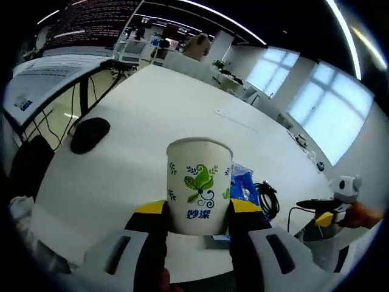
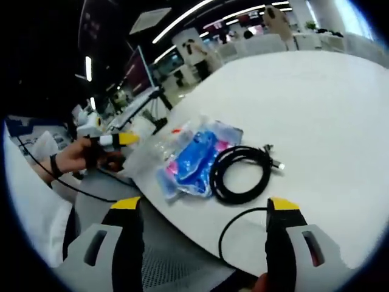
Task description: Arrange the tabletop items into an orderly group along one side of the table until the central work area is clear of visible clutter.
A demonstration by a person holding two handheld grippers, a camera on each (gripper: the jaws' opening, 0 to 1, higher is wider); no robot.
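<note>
- Left gripper (image 1: 197,210): yellow-tipped jaws clamped on a white paper cup with a green leaf print and blue lettering (image 1: 199,185). Cup is upright, pinched at its lower half, one jaw on each side.
- Cup is near the close edge of the large white table (image 1: 158,109), seen in the left gripper view. Can't tell whether its base rests on the top or is lifted.
- Right gripper (image 2: 203,210): jaws spread wide apart, nothing between them, hanging off the table edge over a grey mesh chair seat (image 2: 176,255).
- Coiled black cable with metal plugs (image 2: 240,173) lies flat on the table near the edge, just past the right gripper's jaws. A loose black lead runs from it over the edge.
- Blue and pink plastic packet (image 2: 194,161) sits touching the left side of the coil; a clear crinkled plastic bag (image 2: 161,146) is just beside it, nearer the table corner.
- In the left gripper view the same packet and cable lie to the right of the cup, partly behind it.
- Black computer mouse (image 1: 89,134) sits well apart from the cup, near the left table edge.
- Black monitor arm with cables (image 1: 91,85) stands off that edge.
- A person's hand wearing a dark wristband (image 2: 82,158) grips the other gripper's handle at left in the right gripper view.
</note>
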